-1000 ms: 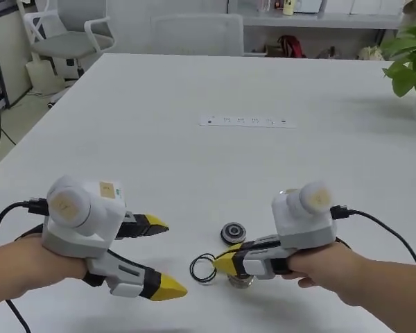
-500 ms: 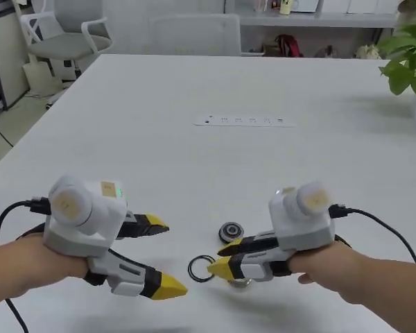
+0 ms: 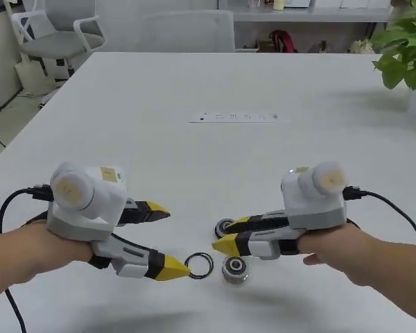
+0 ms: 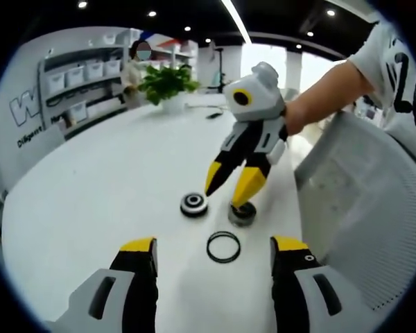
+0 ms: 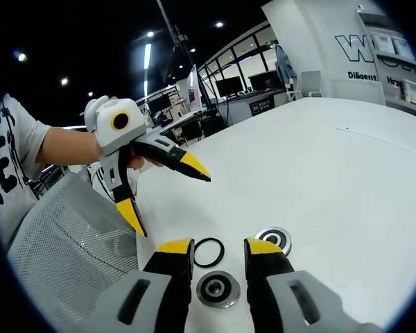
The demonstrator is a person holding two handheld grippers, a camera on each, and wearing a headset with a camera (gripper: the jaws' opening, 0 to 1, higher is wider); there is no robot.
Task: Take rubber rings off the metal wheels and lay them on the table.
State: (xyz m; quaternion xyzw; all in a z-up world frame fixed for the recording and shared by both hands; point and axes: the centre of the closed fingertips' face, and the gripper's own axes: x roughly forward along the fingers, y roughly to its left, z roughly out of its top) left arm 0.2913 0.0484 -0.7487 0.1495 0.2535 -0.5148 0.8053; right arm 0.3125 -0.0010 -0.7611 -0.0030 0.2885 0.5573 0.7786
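Note:
A loose black rubber ring (image 3: 200, 266) lies flat on the white table (image 3: 215, 159), also in the left gripper view as the ring (image 4: 223, 247). Right beside it stands a bare metal wheel (image 3: 235, 268). A second wheel (image 3: 224, 227), still wearing its black ring, sits just behind, partly hidden by my right gripper (image 3: 229, 234). That gripper hovers open above the two wheels, holding nothing. In its own view the bare wheel (image 5: 218, 288) shows between the jaws of my right gripper (image 5: 219, 247). My left gripper (image 3: 165, 239) is wide open, left of the ring, tips pointing at it.
A white power strip (image 3: 234, 117) lies mid-table, farther back. A potted plant (image 3: 405, 52) stands at the far right corner. Office chairs (image 3: 52, 38) stand beyond the table's far edge. Cables trail from both grippers toward me.
My right gripper, shut and low at the ring a second ago, has opened and risen off it, uncovering the bare wheel. The left gripper has stayed put.

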